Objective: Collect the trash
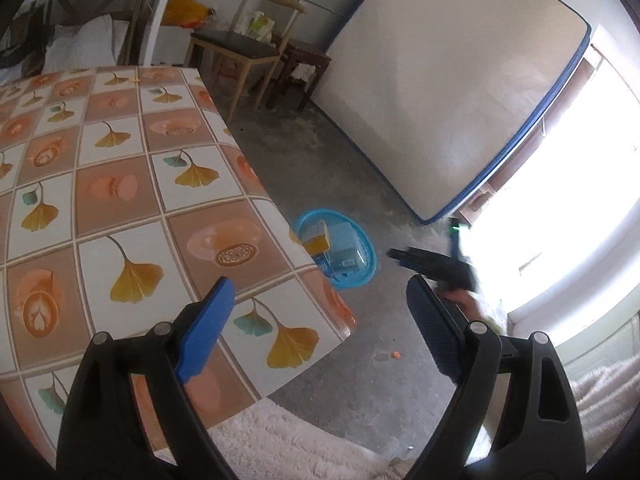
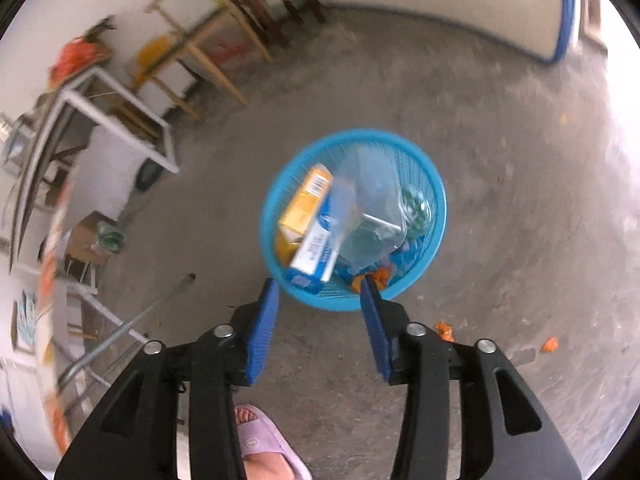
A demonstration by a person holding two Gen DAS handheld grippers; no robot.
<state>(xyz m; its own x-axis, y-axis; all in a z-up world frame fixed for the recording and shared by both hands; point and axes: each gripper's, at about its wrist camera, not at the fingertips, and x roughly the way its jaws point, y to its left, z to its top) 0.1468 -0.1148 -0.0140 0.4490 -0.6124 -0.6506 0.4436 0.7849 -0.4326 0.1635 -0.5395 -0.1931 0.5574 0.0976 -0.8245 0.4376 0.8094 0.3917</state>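
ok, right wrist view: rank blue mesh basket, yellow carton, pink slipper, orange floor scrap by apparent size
1. Blue mesh basket
2-3. Yellow carton and pink slipper: similar; slipper is nearer and partly hidden, so unranked
4. Orange floor scrap

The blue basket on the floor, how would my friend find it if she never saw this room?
Start at the table with the leaf-patterned cloth and look down past its corner to the grey floor. There stands the round blue basket, with an orange box, a blue-and-white box and clear plastic packaging inside. It is the only bright blue, mesh-sided thing on the floor.
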